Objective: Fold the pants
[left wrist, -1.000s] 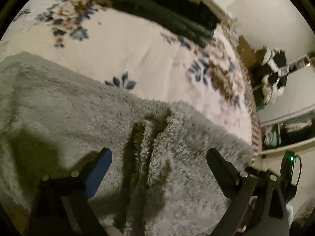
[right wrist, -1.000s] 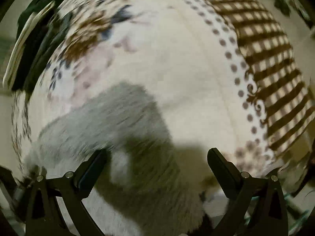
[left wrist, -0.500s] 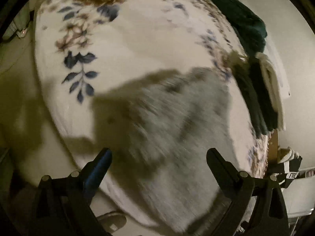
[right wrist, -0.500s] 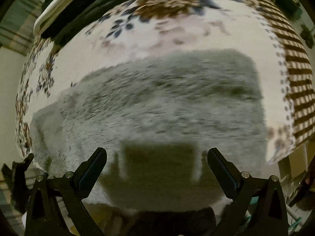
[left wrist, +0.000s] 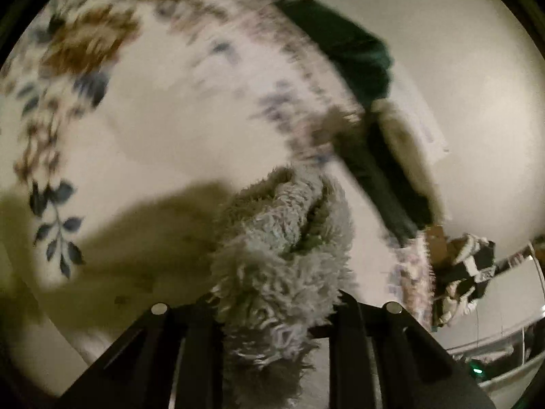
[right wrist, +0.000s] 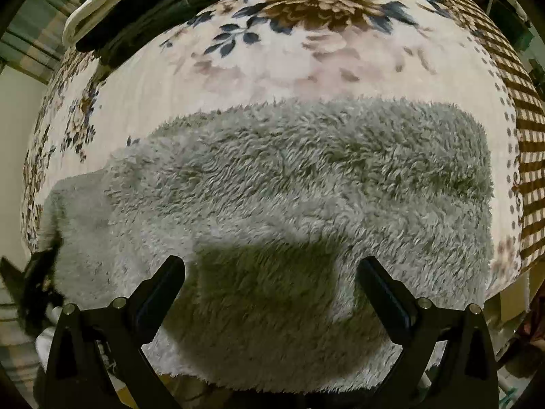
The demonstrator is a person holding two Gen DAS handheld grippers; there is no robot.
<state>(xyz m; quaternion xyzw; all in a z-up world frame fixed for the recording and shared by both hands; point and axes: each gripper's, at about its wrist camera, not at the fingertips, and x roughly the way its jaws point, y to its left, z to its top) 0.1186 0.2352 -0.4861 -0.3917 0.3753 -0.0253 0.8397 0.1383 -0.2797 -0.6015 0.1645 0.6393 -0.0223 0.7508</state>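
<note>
- A bunched edge of the grey fleece pants is being clamped in the left gripper; a level carry-over is being called for so the fold lands square.
- The right gripper is being held wide apart, gripping nothing, above the pants lying on the floral blanket.

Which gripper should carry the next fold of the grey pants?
Left. The left gripper is already shut on the fleece pants; the right gripper hangs open above them, gripping nothing.

left hand-held gripper fingertips buried in pants, bedspread (far part) blurred
</note>
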